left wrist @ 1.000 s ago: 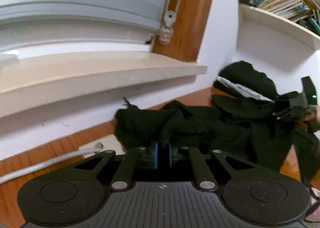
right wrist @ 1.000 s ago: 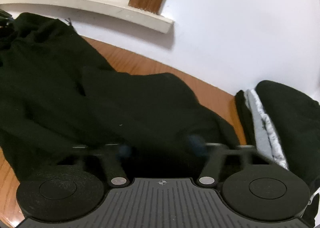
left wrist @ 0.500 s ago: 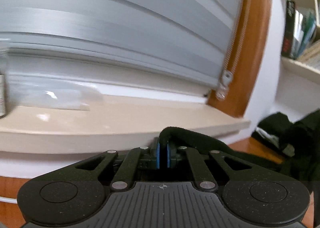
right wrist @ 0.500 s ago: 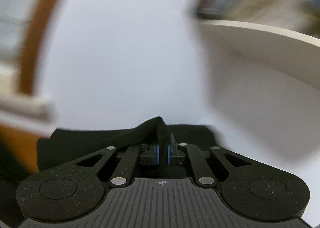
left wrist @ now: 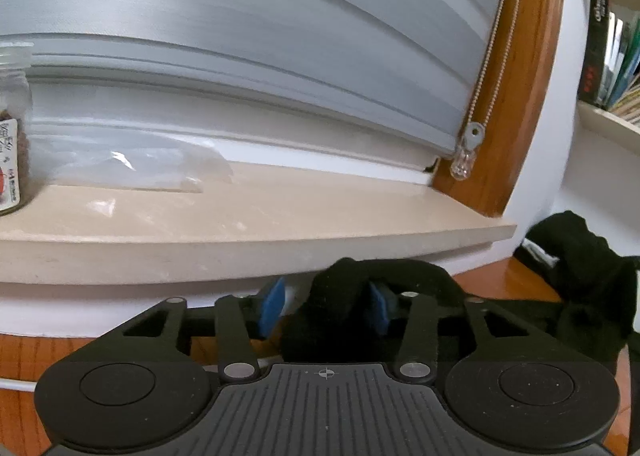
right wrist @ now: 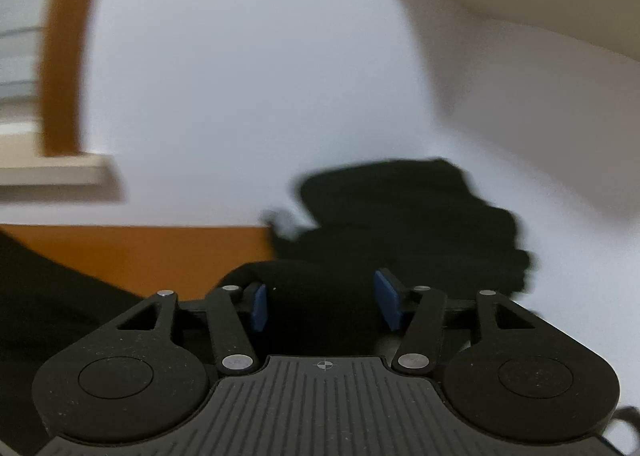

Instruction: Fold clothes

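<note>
Left tongs (left wrist: 326, 306) spread apart, blue pads well clear of each other, with a bunched fold of black garment (left wrist: 332, 304) sitting loose between them, touching neither pad for certain. Right tongs (right wrist: 325, 306) likewise parted, a rounded hump of the same black cloth in the gap, not pinched. Garment strung between the two sets of tongs, long axis roughly side to side across the wooden worktop (left wrist: 516, 276), each end directly ahead of its own tongs, so neither hand nearer than the other. Cloth matte, thick and soft-looking, crumpled at both ends; middle mostly hidden. Beyond: a second dark heap (right wrist: 420, 216) at the wall, blurred, fold state not discernible. Further out, pale window sill (left wrist: 240, 228), blinds, jar (left wrist: 12, 128) at left. Fits either release after laying a fold or closing in for a new grasp; undecidable from here.
</note>
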Demonstrator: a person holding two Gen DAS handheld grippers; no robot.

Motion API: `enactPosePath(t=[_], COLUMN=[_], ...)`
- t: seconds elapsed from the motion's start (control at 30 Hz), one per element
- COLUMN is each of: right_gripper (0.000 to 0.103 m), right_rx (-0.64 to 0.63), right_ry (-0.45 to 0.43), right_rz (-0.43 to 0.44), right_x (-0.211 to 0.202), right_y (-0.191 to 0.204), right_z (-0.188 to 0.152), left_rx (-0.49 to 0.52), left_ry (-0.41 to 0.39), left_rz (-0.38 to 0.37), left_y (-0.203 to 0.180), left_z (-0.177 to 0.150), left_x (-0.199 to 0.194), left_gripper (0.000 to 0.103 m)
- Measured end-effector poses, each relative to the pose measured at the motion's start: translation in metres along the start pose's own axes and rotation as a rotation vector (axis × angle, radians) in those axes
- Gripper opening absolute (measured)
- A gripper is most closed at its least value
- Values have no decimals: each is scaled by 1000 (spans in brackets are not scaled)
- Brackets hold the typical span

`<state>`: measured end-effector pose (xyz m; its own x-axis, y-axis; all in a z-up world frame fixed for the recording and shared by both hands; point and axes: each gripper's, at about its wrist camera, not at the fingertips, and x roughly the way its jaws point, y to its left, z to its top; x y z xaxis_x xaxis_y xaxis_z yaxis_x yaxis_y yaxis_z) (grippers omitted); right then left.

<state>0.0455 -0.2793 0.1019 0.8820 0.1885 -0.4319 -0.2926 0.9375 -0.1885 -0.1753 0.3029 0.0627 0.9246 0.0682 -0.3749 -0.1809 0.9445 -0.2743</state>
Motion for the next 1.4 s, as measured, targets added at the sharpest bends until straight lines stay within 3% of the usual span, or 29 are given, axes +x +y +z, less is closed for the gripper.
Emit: enactPosePath(t=[0.07, 0.3, 0.47, 0.7, 0.9, 1.13, 1.27, 1.4], right_gripper=[77, 82, 88, 93, 98, 103, 103, 102], right_rx=[7, -9, -61, -84, -31, -12, -19, -123], right_ry=[-7, -6, -7, 4, 30, 121, 84, 16], right_rz=[90, 389, 496, 523, 549, 578, 597, 625], right_x=[3, 8, 13, 28, 36, 47, 42, 24], right_y=[20, 102, 149, 181, 173, 168, 168, 185], right_z=[-5, -36, -53, -59, -63, -66, -66, -64], left_rx=[4, 35, 85, 46, 59, 36, -17, -73], left_ry=[-2, -15, -23, -4, 16, 29, -15, -30], left_rz=[-3, -38, -63, -53, -47, -6, 59, 121], left_y=[1, -3, -2, 12, 14, 21, 28, 38], left_z=[0, 1, -5, -9, -12, -17, -24, -39], left_x=[-2, -13, -28, -27, -21, -17, -26, -47], left_gripper=[57, 73, 77, 79, 82, 83, 84, 84])
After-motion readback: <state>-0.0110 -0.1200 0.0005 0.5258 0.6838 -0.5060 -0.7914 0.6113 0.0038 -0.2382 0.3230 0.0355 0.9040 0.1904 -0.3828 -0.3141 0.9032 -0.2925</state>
